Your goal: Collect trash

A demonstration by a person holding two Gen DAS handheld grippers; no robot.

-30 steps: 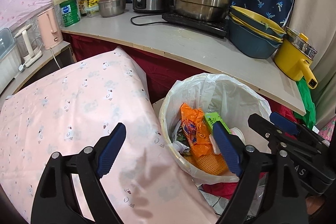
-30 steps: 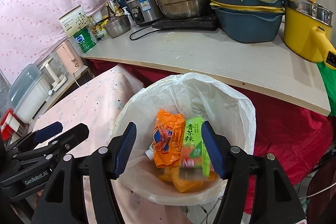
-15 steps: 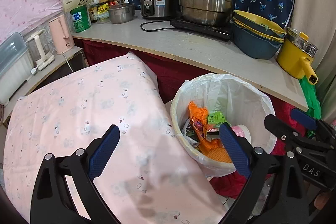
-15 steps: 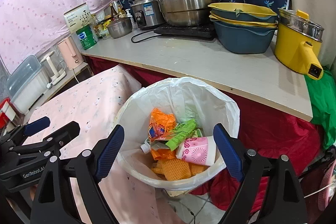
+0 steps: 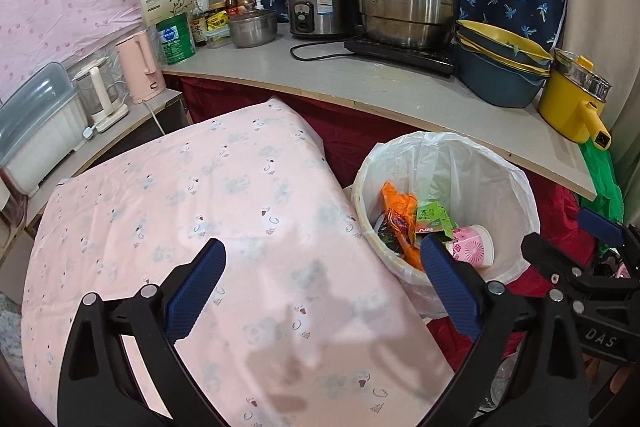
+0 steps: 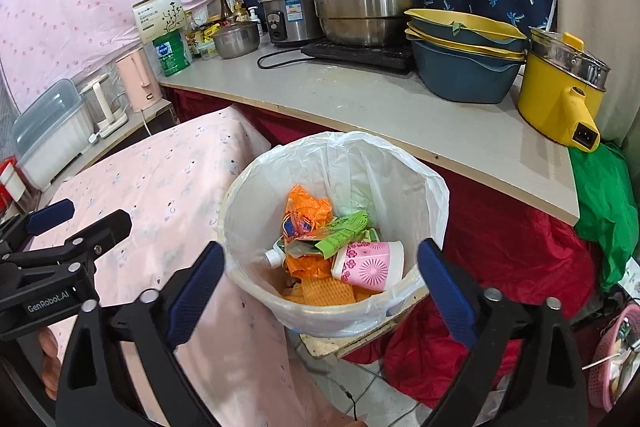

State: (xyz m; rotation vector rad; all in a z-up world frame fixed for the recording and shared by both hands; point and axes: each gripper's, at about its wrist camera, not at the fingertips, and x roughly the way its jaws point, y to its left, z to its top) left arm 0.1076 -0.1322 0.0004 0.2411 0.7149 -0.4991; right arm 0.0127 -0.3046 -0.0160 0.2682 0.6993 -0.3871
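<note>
Trash sits piled in a white-lined waste bin (image 5: 516, 187) that, seen from the left wrist, stands between a pink patterned cloth (image 5: 200, 207) and the red skirt under a grey counter (image 5: 360, 83). Inside lie an orange snack wrapper (image 5: 396, 207), a green carton (image 5: 434, 217) and a pink paper cup (image 5: 472, 247). The left gripper (image 5: 320, 287) hangs over the cloth with its blue-padded fingers spread wide and nothing between them; the right-hand pad overlaps the bin's near rim. On the counter stand a large steel pot (image 5: 408, 7), a rice cooker (image 5: 320, 7), stacked basins (image 5: 500, 67) and a yellow electric pot (image 5: 572, 103). From the right wrist, the right gripper (image 6: 320, 283) is poised above the bin (image 6: 420, 187), fingers released and wide apart, empty. Between them the orange wrapper (image 6: 308, 211) lies against the carton (image 6: 344, 231), the cup (image 6: 372, 265) rests on its side at the front, a white-capped bottle (image 6: 276, 255) pokes out at the left, and orange foam netting (image 6: 328, 291) lies nearest the rim. The left gripper (image 6: 80, 227) shows at the left edge over the cloth (image 6: 180, 187).
</note>
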